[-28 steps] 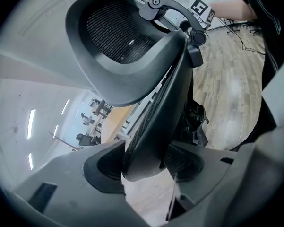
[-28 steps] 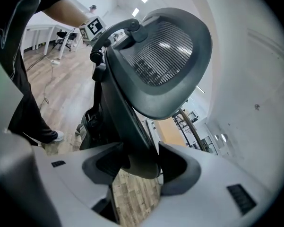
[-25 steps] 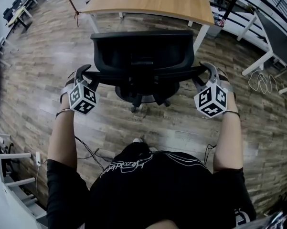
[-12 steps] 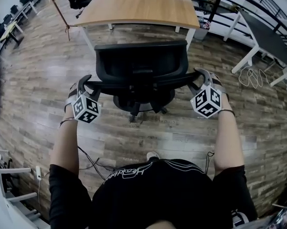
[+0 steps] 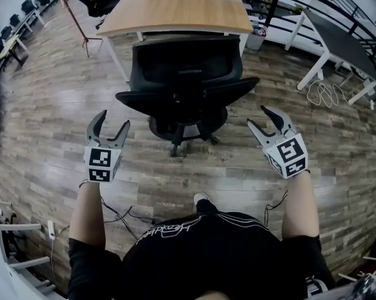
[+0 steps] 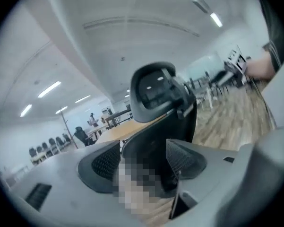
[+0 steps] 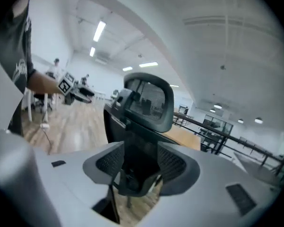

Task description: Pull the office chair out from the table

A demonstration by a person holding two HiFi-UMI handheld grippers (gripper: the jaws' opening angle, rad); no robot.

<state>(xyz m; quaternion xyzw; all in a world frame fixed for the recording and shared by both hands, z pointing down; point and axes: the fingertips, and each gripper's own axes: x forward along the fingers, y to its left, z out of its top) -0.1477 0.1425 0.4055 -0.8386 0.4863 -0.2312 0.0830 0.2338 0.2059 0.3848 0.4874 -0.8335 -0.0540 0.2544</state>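
The office chair [image 5: 186, 83] stands on the wood floor [image 5: 50, 111] in the upper middle of the head view. Its front is close to the near edge of the table [image 5: 181, 10], which fills the top of the frame behind it. I judge it a fairly heavy thing that should still move easily, since it looks to have a rolling star base, though the casters are too dark to make out. On this smooth floor it may swivel or drift sideways if I pull on one side only. The frame looks stiff and the back mesh soft, so the mesh is no place for my jaws. The best holds are the two dark ends jutting out left and right, armrests as far as I can tell, taken evenly.

My left gripper [image 5: 114, 119] hangs below and left of the chair, near its left end but apart from it. Its jaws have just been opening and stand wide, with nothing between them. My right gripper [image 5: 255, 114] sits below and right, also clear of the chair, jaws spread and empty. Both point up the frame at the chair.
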